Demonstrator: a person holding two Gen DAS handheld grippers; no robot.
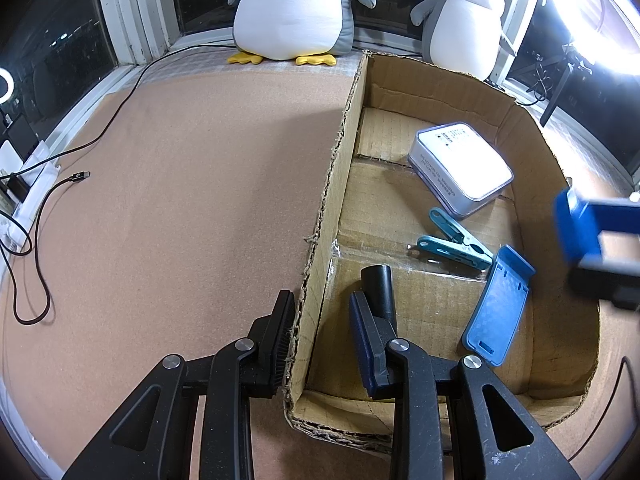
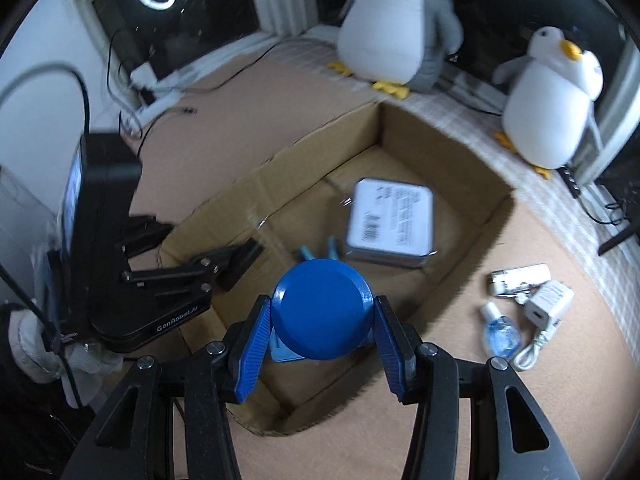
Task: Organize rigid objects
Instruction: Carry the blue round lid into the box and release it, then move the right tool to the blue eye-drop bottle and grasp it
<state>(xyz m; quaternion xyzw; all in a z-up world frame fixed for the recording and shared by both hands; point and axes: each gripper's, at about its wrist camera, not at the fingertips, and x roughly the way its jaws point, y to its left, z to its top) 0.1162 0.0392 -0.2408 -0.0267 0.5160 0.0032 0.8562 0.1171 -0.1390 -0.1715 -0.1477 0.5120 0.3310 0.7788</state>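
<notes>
Apparently right gripper (image 2: 322, 326) around blue disc (image 2: 322, 312)

Both tools have black angular linkage arms with silver round screws, the left tool (image 1: 320, 340) carrying black ribbed pads, the right tool (image 2: 320, 344) blue ones.
</notes>
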